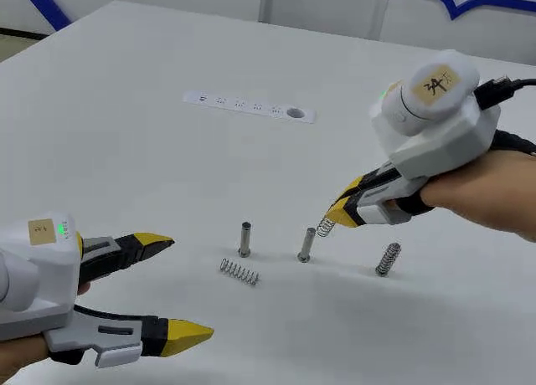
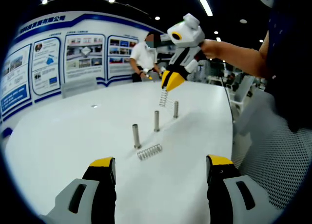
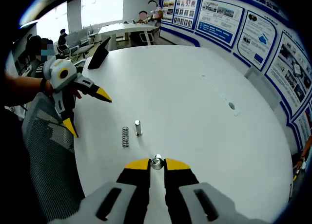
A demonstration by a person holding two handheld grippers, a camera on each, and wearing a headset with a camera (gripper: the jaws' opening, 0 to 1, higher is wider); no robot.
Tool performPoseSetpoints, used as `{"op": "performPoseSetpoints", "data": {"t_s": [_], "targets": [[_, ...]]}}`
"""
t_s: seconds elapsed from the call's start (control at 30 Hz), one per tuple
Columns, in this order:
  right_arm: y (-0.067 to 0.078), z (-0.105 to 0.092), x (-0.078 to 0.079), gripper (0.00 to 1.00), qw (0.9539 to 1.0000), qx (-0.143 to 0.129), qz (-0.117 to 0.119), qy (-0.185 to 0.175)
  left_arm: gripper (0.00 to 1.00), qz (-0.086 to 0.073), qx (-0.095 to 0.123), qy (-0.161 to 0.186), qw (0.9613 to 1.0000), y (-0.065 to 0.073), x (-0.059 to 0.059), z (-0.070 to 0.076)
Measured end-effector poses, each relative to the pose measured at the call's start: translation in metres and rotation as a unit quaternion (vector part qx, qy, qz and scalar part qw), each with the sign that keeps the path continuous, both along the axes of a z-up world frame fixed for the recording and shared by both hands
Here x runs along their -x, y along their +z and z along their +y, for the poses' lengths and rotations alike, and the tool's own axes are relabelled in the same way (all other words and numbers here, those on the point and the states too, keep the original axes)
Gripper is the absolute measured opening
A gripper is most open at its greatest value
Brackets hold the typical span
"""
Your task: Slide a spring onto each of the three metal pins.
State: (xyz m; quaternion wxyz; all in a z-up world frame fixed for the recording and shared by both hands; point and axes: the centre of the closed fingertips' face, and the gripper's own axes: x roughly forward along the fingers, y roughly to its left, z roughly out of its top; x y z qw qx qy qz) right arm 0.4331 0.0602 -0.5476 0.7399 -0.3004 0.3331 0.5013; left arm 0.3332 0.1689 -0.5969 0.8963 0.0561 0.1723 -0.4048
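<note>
Two bare metal pins (image 1: pixel 244 238) (image 1: pixel 306 244) stand upright on the white table (image 1: pixel 126 134). To their right, a third pin carries a spring (image 1: pixel 388 259). One loose spring (image 1: pixel 239 271) lies flat in front of the left pin. My right gripper (image 1: pixel 335 218) is shut on another spring (image 1: pixel 325 227), held tilted just above and right of the middle pin. In the right gripper view that spring (image 3: pixel 157 161) shows end-on between the closed tips. My left gripper (image 1: pixel 186 286) stands open and empty at the near left, well apart from the pins.
A flat white power strip (image 1: pixel 249 106) lies farther back on the table. In the left gripper view a person (image 2: pixel 144 58) stands beyond the table's far side, by wall posters. A mesh chair (image 2: pixel 273 160) sits at the table's right edge.
</note>
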Motion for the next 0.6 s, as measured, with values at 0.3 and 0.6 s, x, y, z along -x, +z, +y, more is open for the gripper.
{"op": "performPoseSetpoints", "data": {"t_s": [0.3, 0.6], "targets": [[-0.009, 0.007, -0.004, 0.11, 0.9999, 0.010, 0.004, 0.006, 0.77, -0.001, 0.003, 0.003, 1.0000, 0.001, -0.001, 0.001], [-0.017, 0.008, -0.009, 0.11, 0.9997, 0.018, 0.010, 0.008, 0.77, 0.000, 0.004, 0.005, 1.0000, 0.001, -0.003, 0.002]]}}
